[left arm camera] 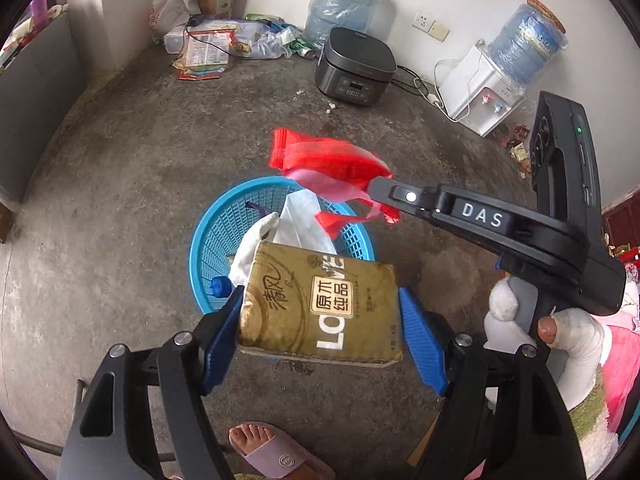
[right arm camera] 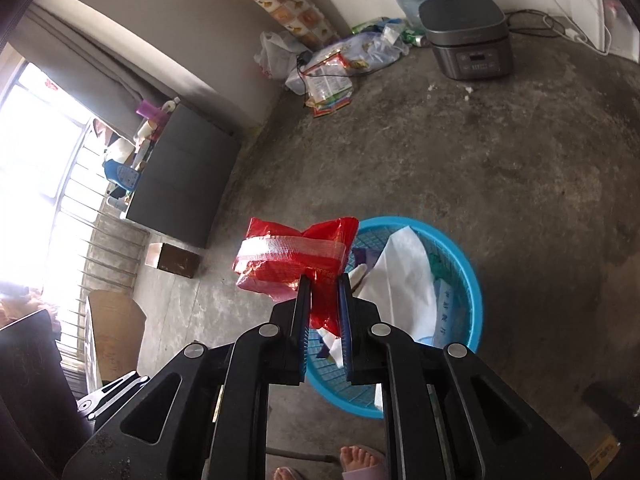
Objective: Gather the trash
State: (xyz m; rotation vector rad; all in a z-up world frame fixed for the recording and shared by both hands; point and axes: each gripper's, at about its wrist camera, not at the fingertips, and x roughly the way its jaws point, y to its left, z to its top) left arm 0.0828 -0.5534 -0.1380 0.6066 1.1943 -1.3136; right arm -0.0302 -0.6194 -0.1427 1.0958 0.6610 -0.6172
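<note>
While tilted down, both grippers (left arm camera: pixel 320 316) (right arm camera: pixel 325 280) hover over the basket (left arm camera: pixel 208 240).

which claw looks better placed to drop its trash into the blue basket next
Probably the right. The right claw holds the red wrapper above the blue basket's far rim. The left claw grips the gold tissue pack nearer the basket's near edge, so both are close.

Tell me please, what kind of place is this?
Probably a room in a modest home, used for living and cooking. On the bare concrete floor stand a rice cooker and a water dispenser with its bottle, and a blue basket collects trash.
</note>
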